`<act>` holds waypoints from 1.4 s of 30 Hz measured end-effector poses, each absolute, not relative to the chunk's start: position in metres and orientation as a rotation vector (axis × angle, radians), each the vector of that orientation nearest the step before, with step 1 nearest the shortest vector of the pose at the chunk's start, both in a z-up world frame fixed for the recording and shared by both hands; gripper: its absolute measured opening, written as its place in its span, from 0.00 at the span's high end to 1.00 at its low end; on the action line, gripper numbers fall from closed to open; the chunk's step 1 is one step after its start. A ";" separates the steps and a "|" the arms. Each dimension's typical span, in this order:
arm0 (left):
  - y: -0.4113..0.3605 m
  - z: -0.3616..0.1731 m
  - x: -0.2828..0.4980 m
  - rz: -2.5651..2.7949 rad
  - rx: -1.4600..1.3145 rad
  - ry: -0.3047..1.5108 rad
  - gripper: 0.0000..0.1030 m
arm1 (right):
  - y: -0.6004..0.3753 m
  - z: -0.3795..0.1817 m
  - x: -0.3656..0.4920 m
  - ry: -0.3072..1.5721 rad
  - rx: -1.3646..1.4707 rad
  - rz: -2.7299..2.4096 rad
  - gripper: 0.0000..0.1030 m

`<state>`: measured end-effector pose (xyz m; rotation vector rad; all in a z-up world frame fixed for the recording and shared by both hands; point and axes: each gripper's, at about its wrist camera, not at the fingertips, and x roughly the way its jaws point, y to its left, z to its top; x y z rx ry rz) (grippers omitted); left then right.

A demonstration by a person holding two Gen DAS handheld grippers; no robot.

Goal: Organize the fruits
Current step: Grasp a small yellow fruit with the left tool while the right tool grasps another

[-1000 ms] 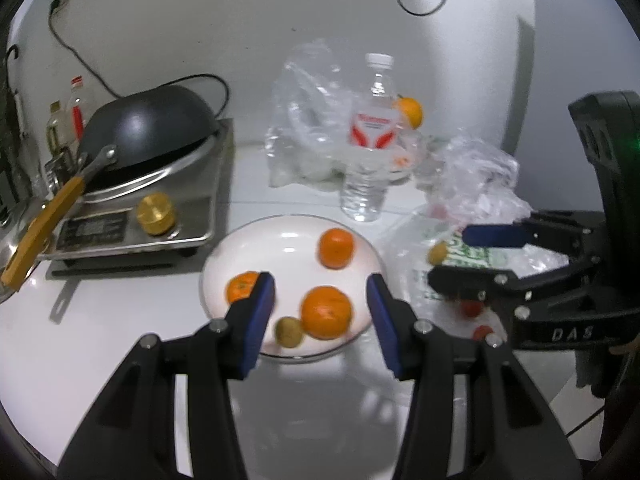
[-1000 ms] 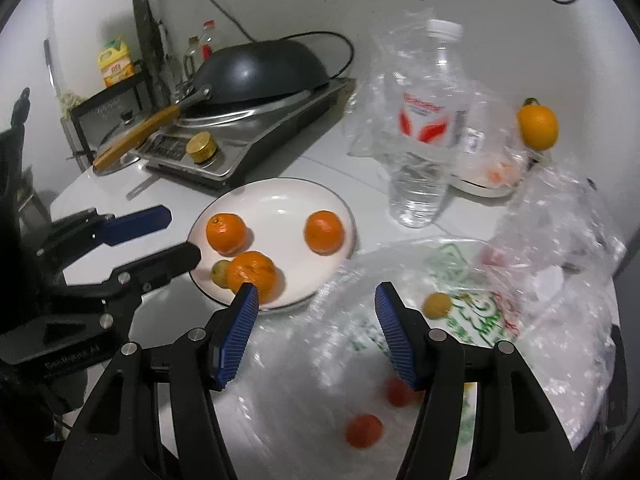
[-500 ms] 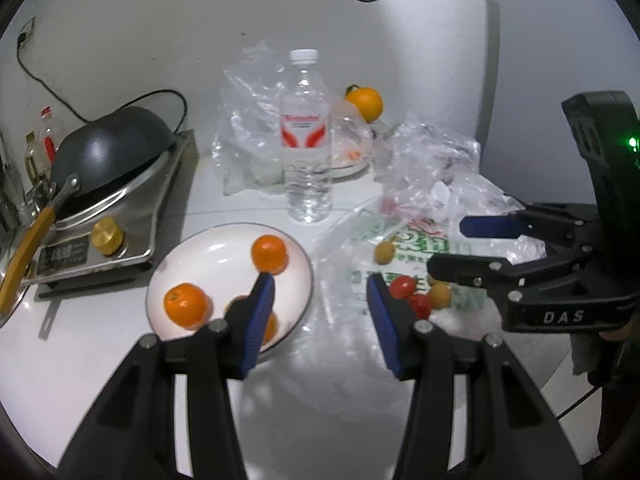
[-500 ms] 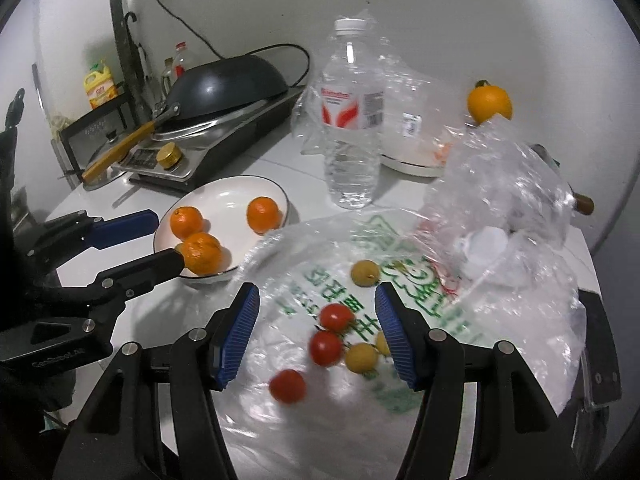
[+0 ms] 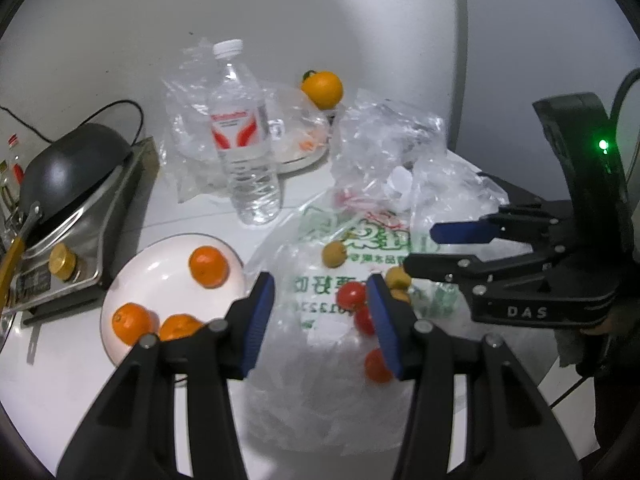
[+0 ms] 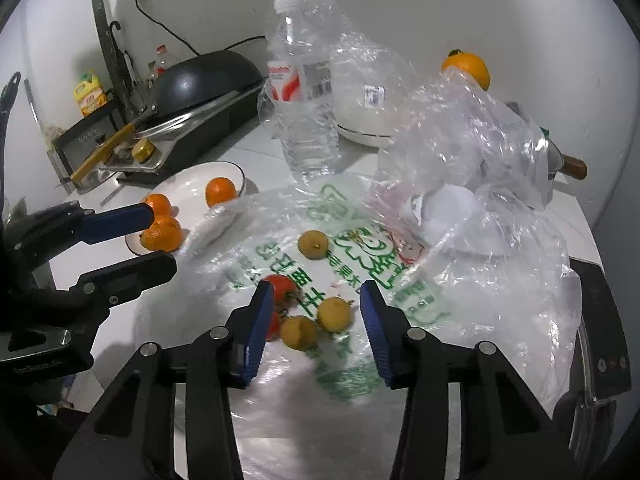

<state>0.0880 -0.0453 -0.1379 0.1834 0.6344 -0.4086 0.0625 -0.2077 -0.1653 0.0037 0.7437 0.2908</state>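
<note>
A white plate (image 5: 120, 292) (image 6: 188, 184) holds three oranges (image 5: 208, 266) (image 6: 220, 192). To its right lies a flat plastic bag with green print (image 5: 320, 240) (image 6: 360, 248), strewn with red tomatoes (image 5: 351, 295) (image 6: 280, 286) and small yellow-brown fruits (image 5: 334, 253) (image 6: 313, 244). My left gripper (image 5: 320, 312) (image 6: 160, 240) hovers open over the bag's left part, with nothing held. My right gripper (image 6: 316, 320) (image 5: 424, 246) is above two yellow-brown fruits and a tomato. Its jaws are closing, and the pads do not press on any fruit. Another orange (image 5: 322, 89) (image 6: 466, 70) sits at the back.
A water bottle (image 5: 246, 148) (image 6: 304, 112) stands behind the bag. A black wok on a cooker (image 5: 68, 160) (image 6: 204, 80) fills the left side. Crumpled clear bags (image 5: 392, 140) (image 6: 460, 140) pile up at the right, and a white dish (image 6: 360, 132) sits behind the bottle.
Both grippers have swung right, from over the plate to over the printed bag. The right gripper's fingers stand closer together than before. The left gripper's gap looks the same.
</note>
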 end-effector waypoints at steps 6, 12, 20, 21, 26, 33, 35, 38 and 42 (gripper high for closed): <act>-0.057 -0.144 0.098 -0.411 0.194 0.657 0.52 | -0.215 -0.174 0.070 0.765 0.009 0.319 0.66; -0.064 -0.150 0.109 -0.413 0.186 0.681 0.52 | -0.216 -0.186 0.081 0.808 0.006 0.347 0.68; -0.069 -0.157 0.124 -0.409 0.186 0.703 0.52 | -0.215 -0.196 0.097 0.842 0.002 0.373 0.68; -0.069 -0.157 0.125 -0.409 0.185 0.704 0.52 | -0.216 -0.198 0.099 0.850 0.004 0.381 0.68; -0.073 -0.161 0.134 -0.409 0.181 0.716 0.52 | -0.219 -0.205 0.103 0.880 0.015 0.399 0.68; -0.080 -0.165 0.146 -0.417 0.189 0.732 0.52 | -0.221 -0.206 0.105 0.880 0.004 0.423 0.76; -0.084 -0.165 0.149 -0.420 0.198 0.736 0.52 | -0.225 -0.203 0.105 0.864 0.009 0.420 0.76; -0.091 -0.167 0.156 -0.420 0.212 0.743 0.52 | -0.231 -0.199 0.105 0.843 0.020 0.414 0.76; -0.094 -0.173 0.166 -0.414 0.212 0.759 0.52 | -0.242 -0.195 0.106 0.818 0.048 0.395 0.76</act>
